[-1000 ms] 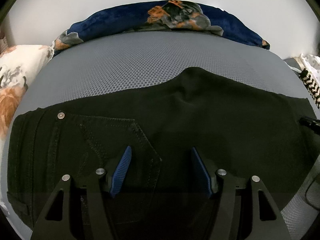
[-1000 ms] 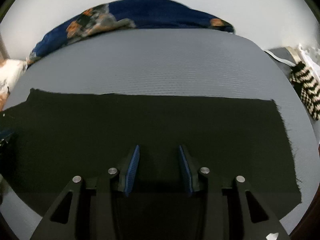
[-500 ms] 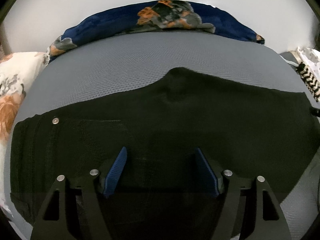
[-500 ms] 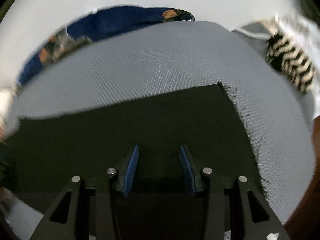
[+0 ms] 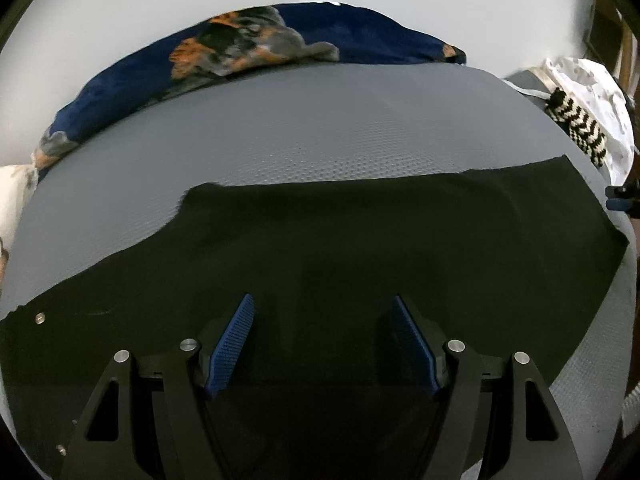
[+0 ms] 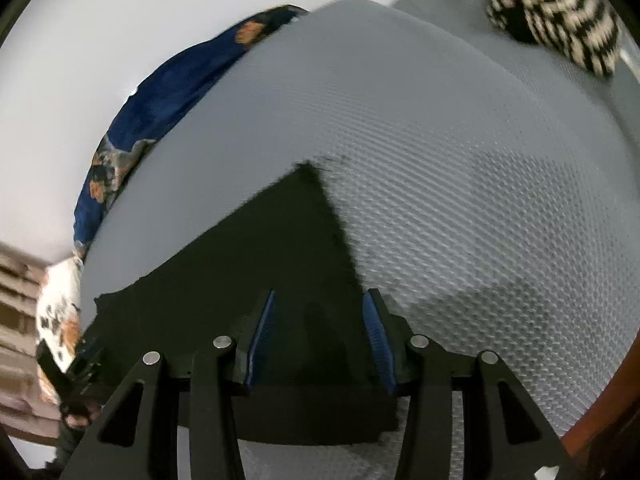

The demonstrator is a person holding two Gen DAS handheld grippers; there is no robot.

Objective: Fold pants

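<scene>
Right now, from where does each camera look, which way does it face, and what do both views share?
Left wrist: sits on the left gripper, facing down over the black pants mid-section toward the blue pillow; its own open jaws show.
Right wrist: sits on the right gripper, rolled, facing the pants' frayed hem; its jaws, just opening, hold nothing.
Shared: pants, grey mattress, pillow, striped knit; each glimpses the other gripper.

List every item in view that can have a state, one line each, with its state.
black pants: spread flat on the mattress, legs laid together, not yet folded across.
left gripper: open above the pants, nothing between its pads.
right gripper: open at the frayed hem, its jaws have just been opening, gripping nothing.
grey mattress: bare, textured cover.
dark blue floral blanket: bunched along the far edge.
</scene>
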